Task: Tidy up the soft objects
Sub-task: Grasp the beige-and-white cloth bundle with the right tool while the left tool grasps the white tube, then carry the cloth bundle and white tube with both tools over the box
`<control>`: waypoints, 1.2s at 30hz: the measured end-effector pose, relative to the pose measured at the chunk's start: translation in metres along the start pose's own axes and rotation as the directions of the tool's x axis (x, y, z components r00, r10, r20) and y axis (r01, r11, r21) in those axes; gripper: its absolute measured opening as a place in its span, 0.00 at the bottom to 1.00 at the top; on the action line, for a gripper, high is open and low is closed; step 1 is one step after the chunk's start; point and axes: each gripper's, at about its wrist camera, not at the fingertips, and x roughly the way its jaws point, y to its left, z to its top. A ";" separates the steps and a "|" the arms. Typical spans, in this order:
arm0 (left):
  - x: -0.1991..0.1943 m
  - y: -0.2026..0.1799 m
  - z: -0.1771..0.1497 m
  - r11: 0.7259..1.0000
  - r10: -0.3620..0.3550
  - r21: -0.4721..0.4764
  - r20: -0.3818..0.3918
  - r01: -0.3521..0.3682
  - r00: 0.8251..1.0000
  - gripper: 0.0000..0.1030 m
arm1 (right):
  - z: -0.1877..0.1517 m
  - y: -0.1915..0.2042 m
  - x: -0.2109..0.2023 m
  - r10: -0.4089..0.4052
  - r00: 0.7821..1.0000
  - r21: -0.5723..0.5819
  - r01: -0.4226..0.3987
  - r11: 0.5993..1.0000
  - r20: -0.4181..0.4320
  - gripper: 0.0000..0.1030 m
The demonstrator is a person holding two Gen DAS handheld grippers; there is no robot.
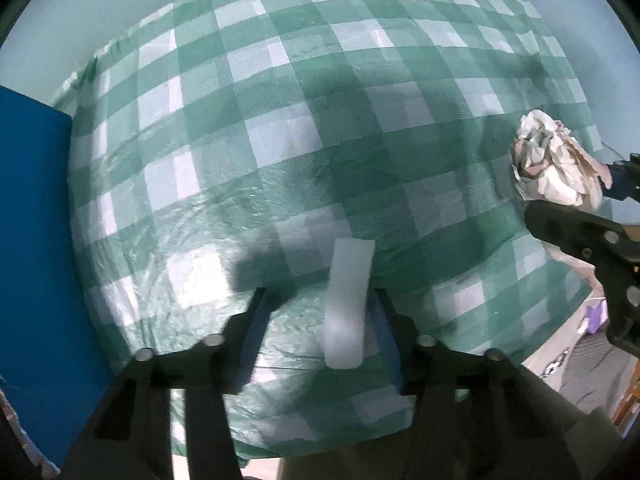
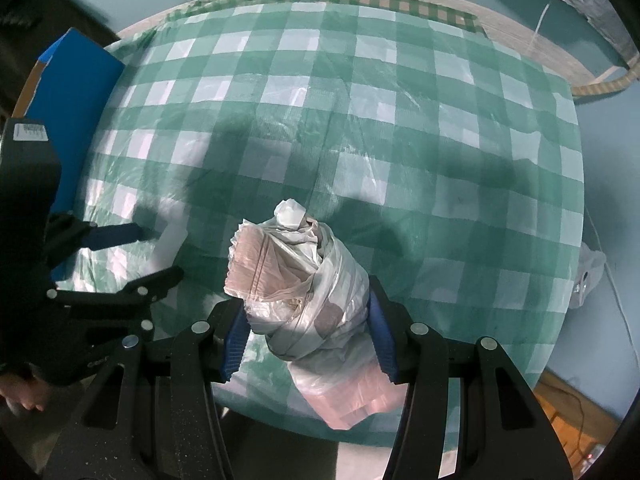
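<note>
A pale white soft strip (image 1: 347,304) lies on the green-and-white checked tablecloth (image 1: 280,120), and my left gripper (image 1: 322,294) points straight down over it. The strip sits between the fingers, close to the right one, with a clear gap on the left, so the jaws stand open. In the right wrist view the strip (image 2: 172,240) shows between the left gripper's (image 2: 158,252) fingers. My right gripper (image 2: 304,296) is shut on a crumpled white and pinkish plastic bag bundle (image 2: 296,280), its blue pads (image 2: 236,340) on both sides. The bundle (image 1: 556,160) hangs above the cloth at the right.
A blue box (image 1: 32,240) stands at the table's left edge, also visible as the blue box (image 2: 76,92). A pale bag (image 2: 588,272) hangs off the table's right side. Wooden floor (image 2: 568,408) shows beyond the near edge. A hand (image 2: 24,400) holds the left gripper.
</note>
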 end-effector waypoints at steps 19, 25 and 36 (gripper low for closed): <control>-0.061 -0.005 -0.007 0.999 0.015 0.049 0.057 -0.018 0.998 0.15 | 0.004 0.010 -0.042 0.009 0.998 -0.011 -0.008 1.000 0.059 0.51; -0.081 0.009 -0.019 0.999 0.022 0.047 0.088 -0.026 0.996 0.15 | 0.010 0.020 -0.059 -0.005 0.997 -0.049 0.009 0.999 0.072 0.51; -0.125 0.048 -0.029 1.000 0.028 -0.009 0.160 -0.027 0.987 0.15 | 0.026 0.048 -0.092 0.005 0.994 -0.111 0.007 0.994 0.109 0.51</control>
